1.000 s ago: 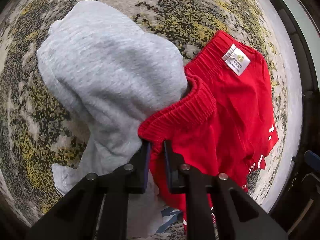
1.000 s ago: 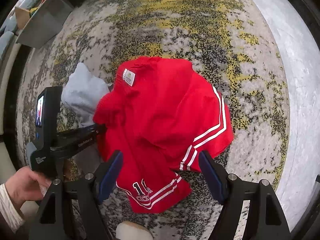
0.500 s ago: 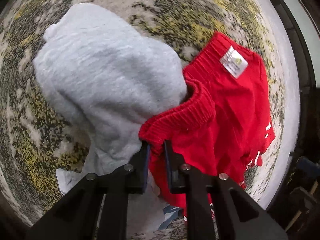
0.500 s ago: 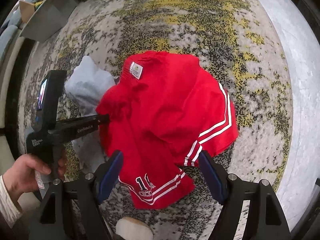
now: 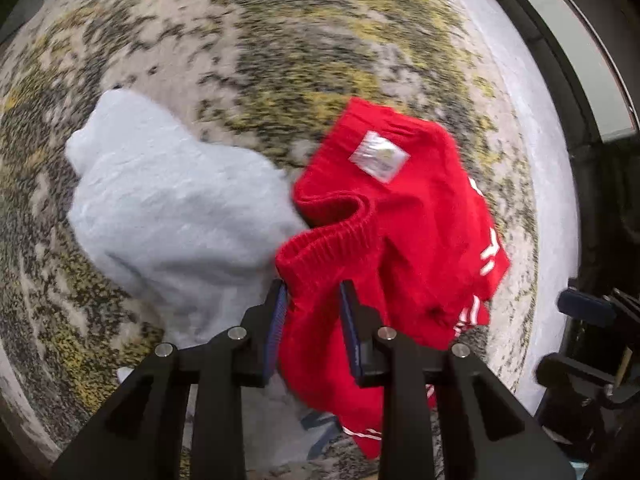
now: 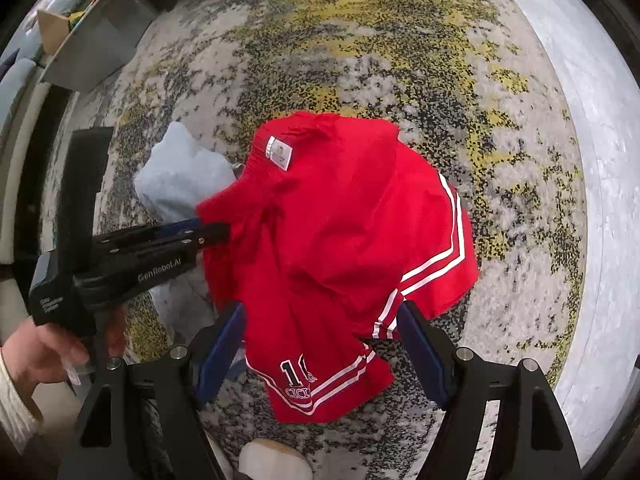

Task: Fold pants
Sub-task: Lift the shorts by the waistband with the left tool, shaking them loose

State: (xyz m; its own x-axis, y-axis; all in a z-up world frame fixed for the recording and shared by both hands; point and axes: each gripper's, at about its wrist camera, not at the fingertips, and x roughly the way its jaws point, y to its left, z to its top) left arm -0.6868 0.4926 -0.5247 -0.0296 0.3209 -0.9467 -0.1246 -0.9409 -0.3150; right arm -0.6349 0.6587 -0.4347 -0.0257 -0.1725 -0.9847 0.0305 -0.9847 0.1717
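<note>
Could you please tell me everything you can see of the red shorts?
The red shorts are soft knit fabric with a ribbed waistband, a white label, white side stripes and printed numerals near one hem. They lie crumpled on the rug, overlapping the grey garment, their waistband between the left gripper fingers.

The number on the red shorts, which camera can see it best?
The right wrist view. There the printed number on the red shorts faces the camera near the bottom hem, partly creased. The left wrist view shows the shorts' waistband and label, with only bits of white stripe, no number.
</note>
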